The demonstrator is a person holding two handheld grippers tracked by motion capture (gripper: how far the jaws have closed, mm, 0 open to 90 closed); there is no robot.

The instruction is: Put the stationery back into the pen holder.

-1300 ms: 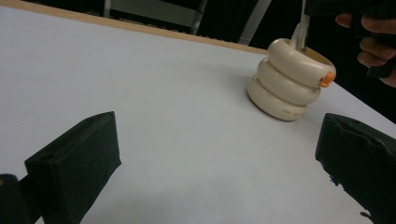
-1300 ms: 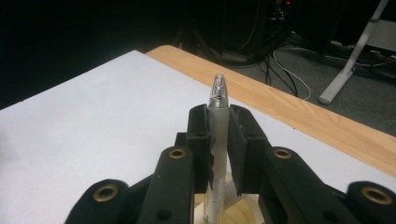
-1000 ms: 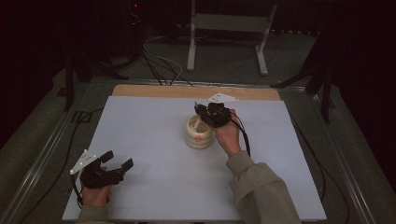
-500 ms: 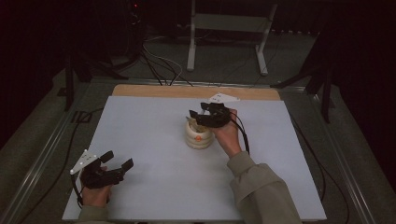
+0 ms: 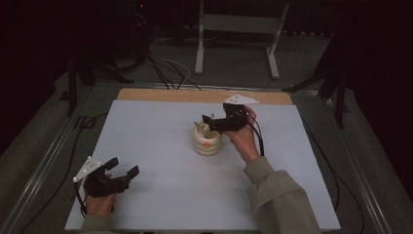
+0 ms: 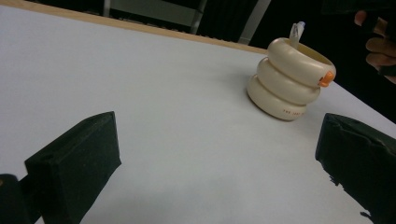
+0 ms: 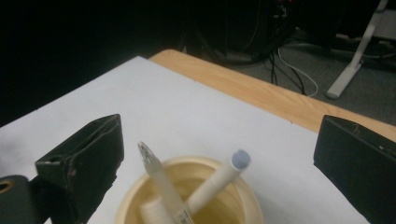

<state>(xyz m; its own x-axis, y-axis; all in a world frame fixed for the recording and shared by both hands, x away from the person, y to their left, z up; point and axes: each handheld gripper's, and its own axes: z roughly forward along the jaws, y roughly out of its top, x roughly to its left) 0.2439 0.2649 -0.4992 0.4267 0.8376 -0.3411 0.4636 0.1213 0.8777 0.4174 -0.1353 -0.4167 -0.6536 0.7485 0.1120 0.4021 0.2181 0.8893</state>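
1. Holding our right gripper (image 5: pixel 208 120) just above the cream ringed holder (image 5: pixel 207 140), we have its jaws spread wide; they have just been opening, and nothing is pressed between them.
2. Below and between those jaws, a clear pen (image 7: pixel 161 184) and a white marker (image 7: pixel 217 182) lean inside the holder, both apart from the pads.
3. To finish this release well, we judge it best to lift straight up, keeping the jaws wide so neither pad clips a tip and tips the holder.
4. Our left gripper (image 5: pixel 121 171) rests open and empty on the white table (image 5: pixel 156 122), with the holder well ahead of its jaws.
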